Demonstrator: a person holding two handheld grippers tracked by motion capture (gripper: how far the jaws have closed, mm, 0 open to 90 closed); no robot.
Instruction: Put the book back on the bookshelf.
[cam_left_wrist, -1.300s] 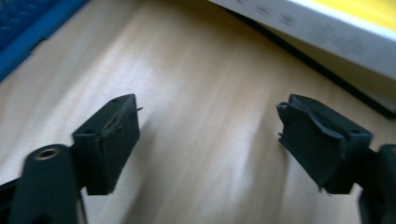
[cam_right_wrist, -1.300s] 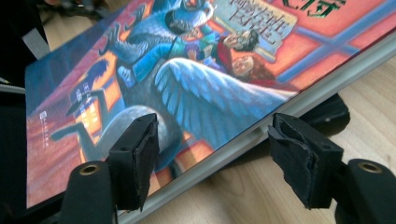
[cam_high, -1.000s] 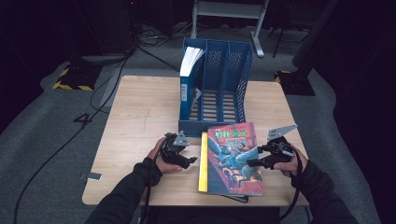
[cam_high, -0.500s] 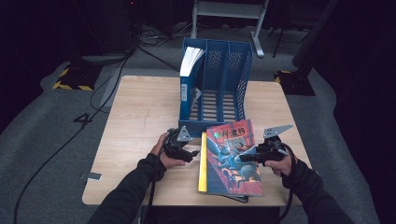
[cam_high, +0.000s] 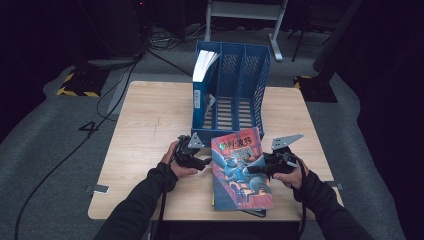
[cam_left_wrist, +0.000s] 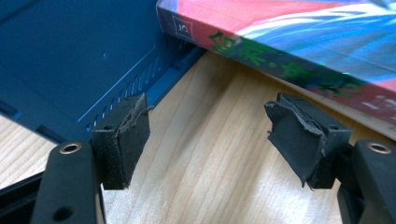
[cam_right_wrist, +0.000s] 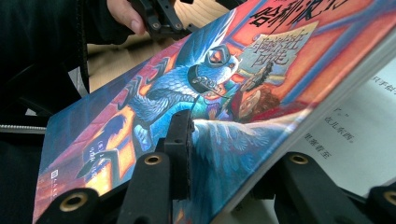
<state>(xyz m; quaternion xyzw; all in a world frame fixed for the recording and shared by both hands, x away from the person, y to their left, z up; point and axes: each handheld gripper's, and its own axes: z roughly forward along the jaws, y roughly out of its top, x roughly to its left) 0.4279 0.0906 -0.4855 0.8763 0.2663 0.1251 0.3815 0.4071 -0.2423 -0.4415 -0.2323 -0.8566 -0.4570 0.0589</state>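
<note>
A book with a colourful illustrated cover (cam_high: 239, 170) lies at the table's near edge, in front of a blue file rack (cam_high: 235, 95). My right gripper (cam_high: 252, 170) is shut on the book's right edge, having just closed there. One jaw presses on the cover (cam_right_wrist: 219, 88) and the other sits beneath a block of pages. That side is lifted, and a white printed page (cam_right_wrist: 355, 121) shows underneath. My left gripper (cam_high: 206, 162) rests left of the book's spine (cam_left_wrist: 280, 60). Its jaws stand open (cam_left_wrist: 210, 130) over bare wood and have just been narrowing, with nothing between them.
The rack's left compartment holds an upright blue-and-white book (cam_high: 202, 75); its other compartments look empty. The wooden table (cam_high: 150, 115) has free room on its left half. Cables and a yellow-black striped marking (cam_high: 77, 92) lie on the grey floor beyond it.
My right gripper moved left onto the book's right edge and closed on it. That edge rose, so the cover now tilts up toward the left. The left hand barely moved.
</note>
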